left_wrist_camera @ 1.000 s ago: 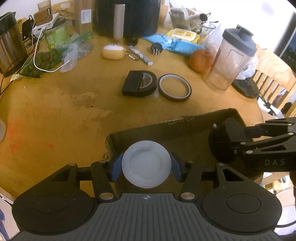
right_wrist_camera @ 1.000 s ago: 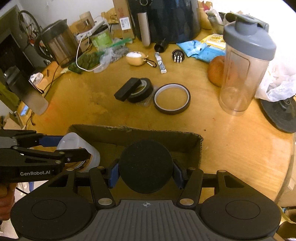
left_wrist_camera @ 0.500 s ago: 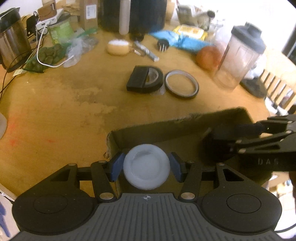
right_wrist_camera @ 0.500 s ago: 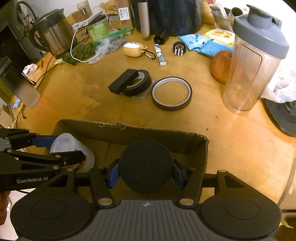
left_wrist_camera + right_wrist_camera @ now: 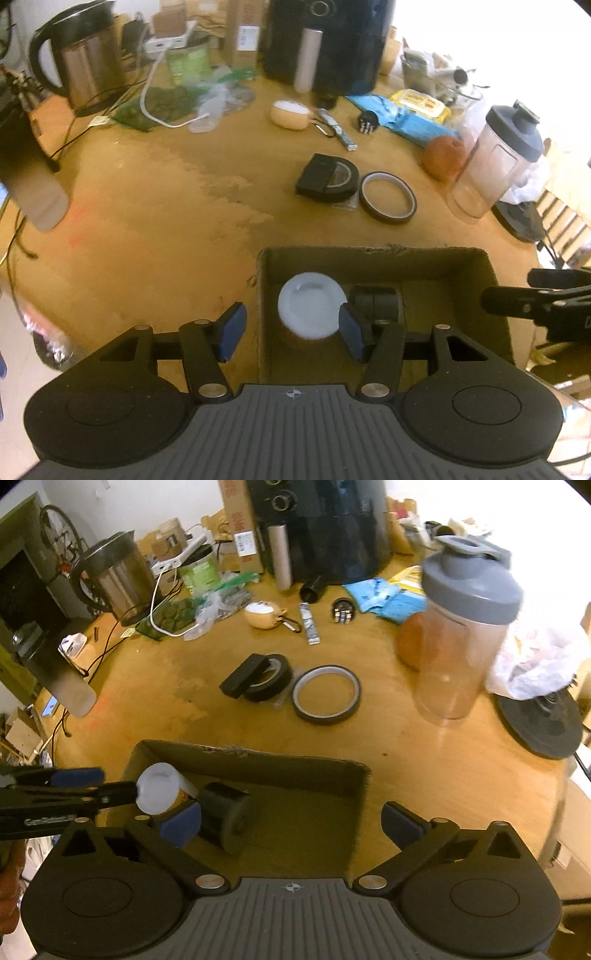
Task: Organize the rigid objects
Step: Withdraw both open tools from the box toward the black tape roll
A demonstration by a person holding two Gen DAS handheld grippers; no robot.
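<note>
A white-capped jar (image 5: pixel 311 304) stands in the left end of a cardboard box (image 5: pixel 369 254). A black cylinder (image 5: pixel 375 302) lies beside it on the box floor. My left gripper (image 5: pixel 291 328) is open, its fingers straddling the box's left wall, touching neither object. In the right wrist view the jar (image 5: pixel 159 788) and black cylinder (image 5: pixel 225 812) sit in the box (image 5: pixel 258 760). My right gripper (image 5: pixel 291 825) is open and empty above the box. Two tape rolls (image 5: pixel 388 197) (image 5: pixel 328 177) lie on the table beyond.
A clear shaker bottle (image 5: pixel 461 635) stands at right with an orange fruit (image 5: pixel 441 157) behind it. A kettle (image 5: pixel 85 66), black air fryer (image 5: pixel 325 40), cables, bags and small items crowd the far edge. A black disc (image 5: pixel 543 720) lies at far right.
Both grippers opened and let go: the white-capped jar and the black cylinder now rest in the box. Both grippers pulled back and apart, the left shifting left.
</note>
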